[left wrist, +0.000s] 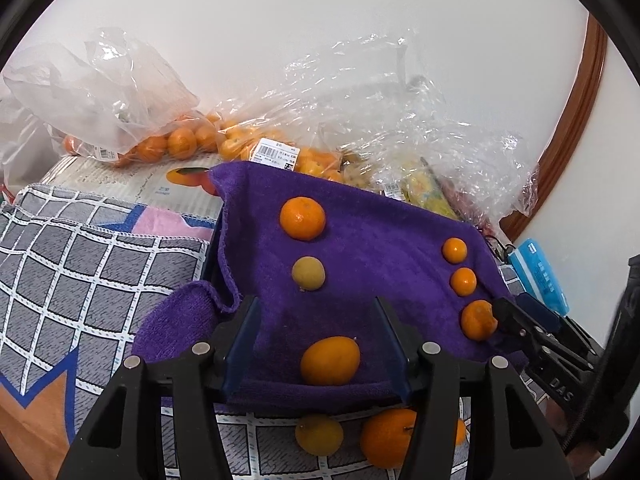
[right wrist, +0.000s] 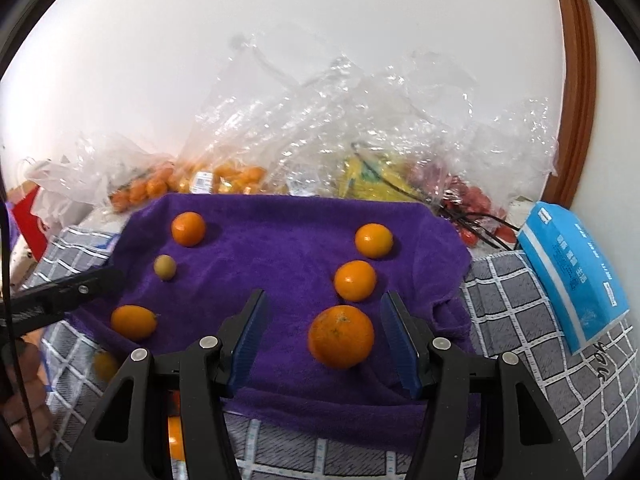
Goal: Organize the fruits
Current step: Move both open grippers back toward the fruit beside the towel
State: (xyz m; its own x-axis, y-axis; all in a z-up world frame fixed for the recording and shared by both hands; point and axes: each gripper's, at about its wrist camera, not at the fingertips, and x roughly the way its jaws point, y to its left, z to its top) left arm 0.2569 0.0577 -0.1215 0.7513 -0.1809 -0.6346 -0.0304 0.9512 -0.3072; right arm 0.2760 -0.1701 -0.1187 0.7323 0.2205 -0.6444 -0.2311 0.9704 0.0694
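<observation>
- My left gripper (left wrist: 320, 344) has its fingers (left wrist: 240, 344) parted, pads clear of the fruit. An oval orange fruit (left wrist: 330, 361) lies on the purple towel (left wrist: 380, 240) between them, untouched on both sides.
- My right gripper (right wrist: 325, 342) also has its fingers (right wrist: 250, 336) parted and grips nothing. A large orange (right wrist: 341, 337) sits between them, nearer the right-hand pad, with a gap visible on each side.
- Below the towel's near edge, on the grey checked cloth (left wrist: 100, 264), a yellowish fruit (left wrist: 319, 435) and an orange fruit (left wrist: 386, 438) lie side by side, partly hidden by my left gripper's frame.
- The towel carries two columns of fruit. In the right wrist view the left column, near to far: the oval orange fruit, a small yellow-green fruit (right wrist: 165, 267), a mandarin (right wrist: 188, 229).
- The right column, near to far: the large orange, a middle orange (right wrist: 355, 280), a far orange (right wrist: 373, 241). All stand apart from one another.
- A blue packet (right wrist: 572, 276) lies on the checked cloth, right of the towel.
- Behind the towel, clear plastic bags (right wrist: 320, 132) hold more small oranges (left wrist: 182, 142) and yellow and red produce, against a white wall.
</observation>
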